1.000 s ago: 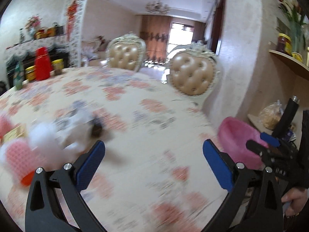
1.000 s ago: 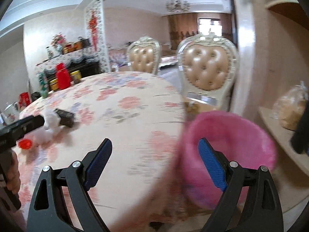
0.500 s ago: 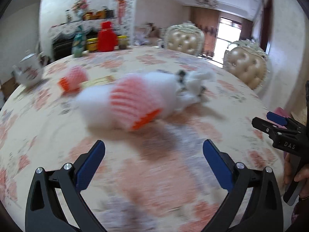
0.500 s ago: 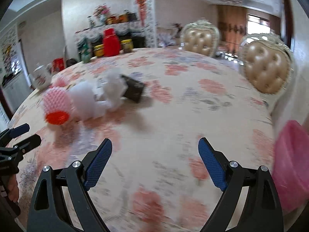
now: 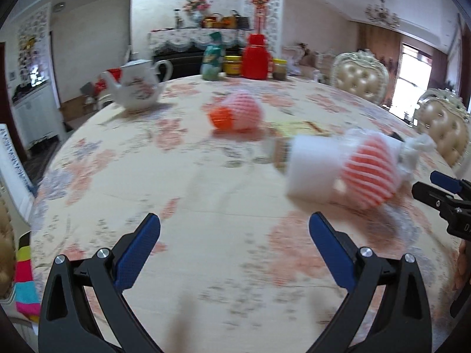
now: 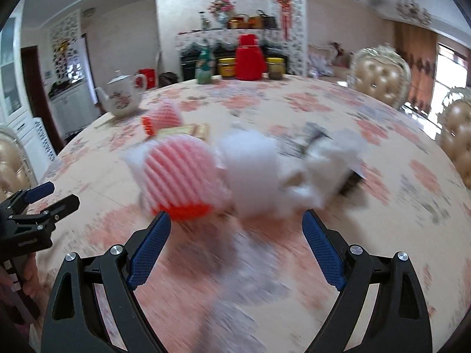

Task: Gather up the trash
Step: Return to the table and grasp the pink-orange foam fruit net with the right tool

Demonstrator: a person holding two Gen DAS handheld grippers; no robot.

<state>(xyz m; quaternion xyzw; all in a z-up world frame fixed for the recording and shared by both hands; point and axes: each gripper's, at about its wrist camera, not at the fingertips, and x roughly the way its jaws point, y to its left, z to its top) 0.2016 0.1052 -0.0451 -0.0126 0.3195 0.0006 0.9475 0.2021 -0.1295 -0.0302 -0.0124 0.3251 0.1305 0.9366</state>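
Trash lies on the round floral table (image 5: pixel 182 176). A white and red-striped foam net pile (image 5: pixel 341 166) lies right of my open, empty left gripper (image 5: pixel 234 245). It also shows in the right wrist view (image 6: pixel 182 173), with white foam (image 6: pixel 250 164), crumpled white paper (image 6: pixel 329 161) and a dark item under it. My right gripper (image 6: pixel 237 241) is open and empty, just short of this pile. A second pink foam net with an orange end (image 5: pixel 238 113) lies farther back, next to a yellow wrapper (image 5: pixel 300 128).
A white teapot (image 5: pixel 137 88) stands at the table's far left. A red thermos (image 5: pixel 254 57), jars and a green bottle (image 5: pixel 213 58) stand at the far edge. Padded chairs (image 5: pixel 360 81) line the right side. The views are motion-blurred.
Both grippers have swung left, away from the pink bin and toward the trash pile. The pile now sits close in front of the right gripper. The bin has left both views.
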